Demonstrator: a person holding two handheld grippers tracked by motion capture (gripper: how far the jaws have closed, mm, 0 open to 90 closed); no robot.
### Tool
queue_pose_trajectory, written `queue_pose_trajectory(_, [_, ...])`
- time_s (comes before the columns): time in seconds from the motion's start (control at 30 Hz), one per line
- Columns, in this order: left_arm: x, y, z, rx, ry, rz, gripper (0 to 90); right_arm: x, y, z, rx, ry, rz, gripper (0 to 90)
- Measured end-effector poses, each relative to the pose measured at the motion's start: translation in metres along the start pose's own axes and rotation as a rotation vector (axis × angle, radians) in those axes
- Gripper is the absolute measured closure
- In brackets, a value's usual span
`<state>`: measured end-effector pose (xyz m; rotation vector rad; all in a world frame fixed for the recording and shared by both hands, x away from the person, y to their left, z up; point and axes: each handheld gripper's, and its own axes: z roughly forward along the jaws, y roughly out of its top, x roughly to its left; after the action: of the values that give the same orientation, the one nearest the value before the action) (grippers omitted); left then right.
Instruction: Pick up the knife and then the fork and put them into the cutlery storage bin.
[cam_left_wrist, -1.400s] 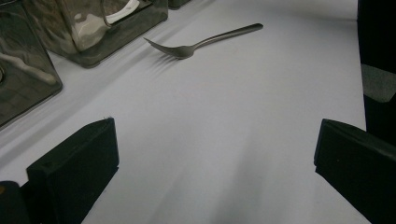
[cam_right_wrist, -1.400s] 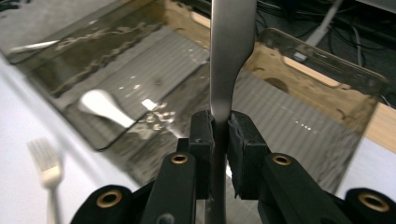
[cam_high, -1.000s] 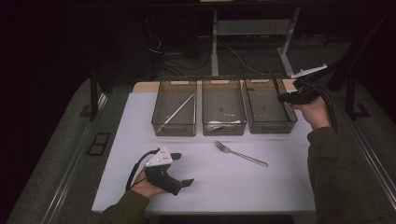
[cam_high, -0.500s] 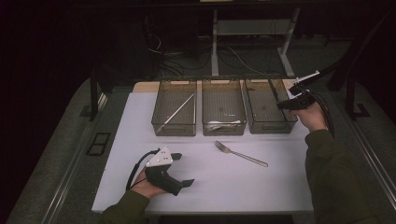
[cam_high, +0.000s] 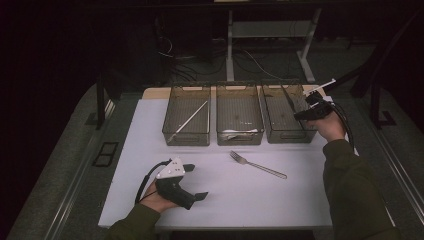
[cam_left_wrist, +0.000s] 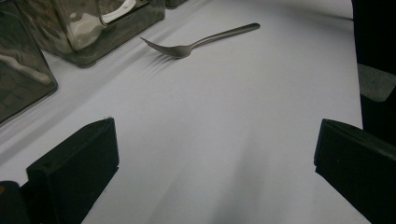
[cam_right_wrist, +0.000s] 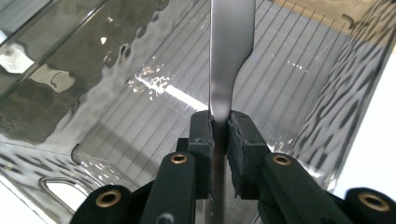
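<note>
Cutlery sorting is the work in hand, and the step under way is lowering a knife (cam_right_wrist: 231, 51) into the right bin (cam_high: 274, 132) of three clear bins along the far edge of the tabletop (cam_high: 240, 200). The right claw (cam_right_wrist: 220, 133) is clenched on the flat steel handle, with the blade pointing down into that bin near the far right corner; in the high view the right claw (cam_high: 306, 111) hangs over the bin's right wall. The left claw (cam_high: 197, 187) rests released near the near left corner, its jaws wide apart over bare surface. A fork (cam_high: 257, 164) lies loose on the tabletop just in front of the middle bin (cam_high: 239, 136). The next move likely calls for easing the knife lower until it rests inside, then letting go; the fork looks due after that.
</note>
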<state>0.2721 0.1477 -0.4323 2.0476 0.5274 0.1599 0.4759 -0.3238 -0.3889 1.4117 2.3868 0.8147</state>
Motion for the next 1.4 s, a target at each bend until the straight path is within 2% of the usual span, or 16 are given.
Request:
queue_pose_trajectory(0.23, [0.0,0.0,0.0,0.002,0.002,0.0,0.0,0.006,0.002,0.009,0.022,-0.016,-0.023,78.0])
queue_pose_trajectory(0.33, [0.0,0.0,0.0,0.002,0.002,0.0,0.0,0.005,0.002,0.007,-0.001,-0.009,-0.011,72.7])
queue_pose_trajectory(0.37, [-0.001,0.0,0.0,0.001,0.003,-0.001,0.0,0.004,0.002,0.004,-0.013,0.006,0.0,66.9])
queue_pose_trajectory(0.47, [-0.001,0.0,0.0,0.001,0.003,0.001,0.0,0.003,0.002,0.001,-0.036,0.026,0.017,62.6])
queue_pose_trajectory(0.5, [-0.001,0.0,0.0,0.001,0.004,0.001,0.0,0.002,0.001,-0.003,-0.054,0.055,0.047,57.3])
queue_pose_trajectory(0.6, [-0.001,0.0,0.0,0.001,0.005,-0.001,0.0,0.003,0.0,-0.007,-0.068,0.066,0.053,52.5])
queue_pose_trajectory(0.67, [-0.001,0.0,0.0,0.003,0.006,-0.002,0.0,0.007,-0.002,-0.015,-0.09,0.092,0.045,48.7])
queue_pose_trajectory(0.87, [-0.001,0.0,0.0,0.003,0.007,0.003,0.0,0.021,-0.006,-0.031,-0.129,0.11,0.01,44.2])
queue_pose_trajectory(0.93, [-0.002,0.0,0.0,0.0,0.006,0.0,0.0,0.031,-0.009,-0.042,-0.157,0.135,-0.013,43.9])
queue_pose_trajectory(1.0, [-0.001,0.0,0.0,0.001,0.007,0.001,0.0,0.035,-0.01,-0.045,-0.161,0.146,-0.019,43.9])
queue_pose_trajectory(1.03, [-0.001,0.0,0.0,0.002,0.007,0.001,0.0,0.043,-0.013,-0.052,-0.167,0.162,-0.041,43.8])
queue_pose_trajectory(1.1, [-0.002,0.0,0.0,0.002,0.007,0.001,0.0,0.052,-0.017,-0.057,-0.176,0.173,-0.054,43.8])
queue_pose_trajectory(1.3, [-0.002,0.0,0.0,0.004,0.009,0.002,0.0,0.075,-0.027,-0.062,-0.168,0.218,-0.109,43.5])
queue_pose_trajectory(1.4, [-0.002,0.0,0.0,0.004,0.01,0.002,0.0,0.082,-0.03,-0.062,-0.17,0.229,-0.121,43.2])
